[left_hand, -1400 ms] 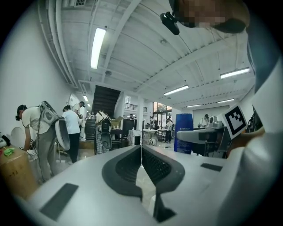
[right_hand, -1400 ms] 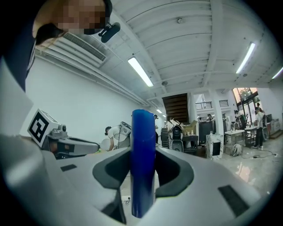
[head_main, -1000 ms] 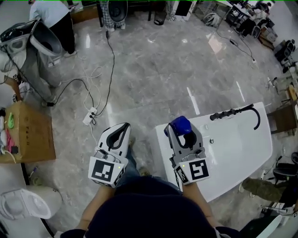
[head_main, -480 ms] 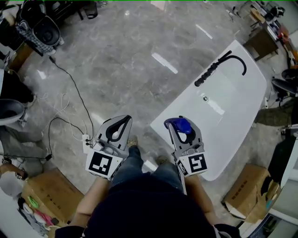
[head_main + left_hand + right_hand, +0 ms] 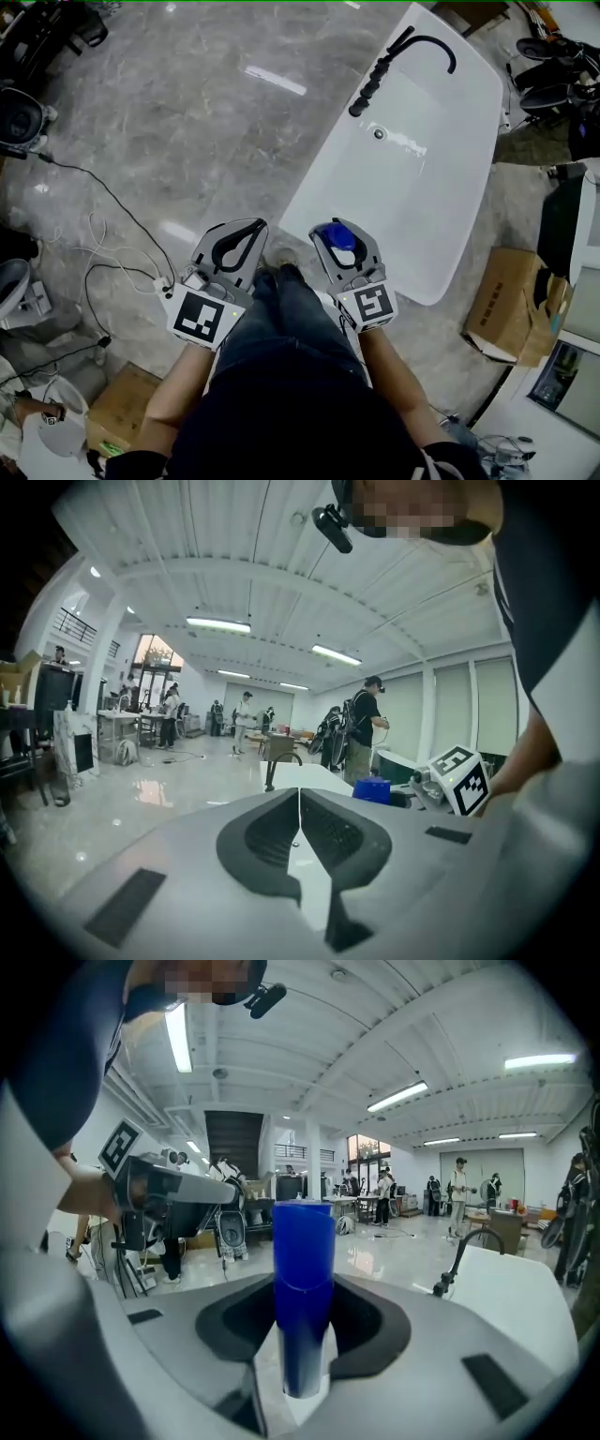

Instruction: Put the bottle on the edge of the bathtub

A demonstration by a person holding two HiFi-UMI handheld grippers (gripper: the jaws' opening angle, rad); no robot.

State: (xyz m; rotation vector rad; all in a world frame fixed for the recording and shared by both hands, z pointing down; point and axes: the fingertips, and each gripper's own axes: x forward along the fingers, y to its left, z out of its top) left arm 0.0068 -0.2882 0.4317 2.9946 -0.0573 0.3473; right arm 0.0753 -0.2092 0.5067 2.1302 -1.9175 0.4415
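A blue bottle (image 5: 302,1297) stands upright between the jaws of my right gripper (image 5: 338,240), which is shut on it. From the head view the bottle (image 5: 337,234) hangs just off the near left edge of the white bathtub (image 5: 469,187). My left gripper (image 5: 240,236) is held over the grey floor to the left of the tub, its jaws closed together with nothing between them. In the left gripper view the left gripper (image 5: 298,810) points across the room, with the tub (image 5: 298,776) and the blue bottle (image 5: 373,788) ahead to its right.
A black faucet with hand shower (image 5: 392,56) arches over the tub's far end. Cardboard boxes (image 5: 511,305) lie right of the tub, another box (image 5: 127,408) at lower left. Cables (image 5: 112,239) trail over the floor on the left. Several people (image 5: 364,728) stand far off in the hall.
The view has swung round, so the bathtub now lies up and right at a steeper angle. Both grippers kept side by side; the right one with the bottle has come lower, near the tub's edge.
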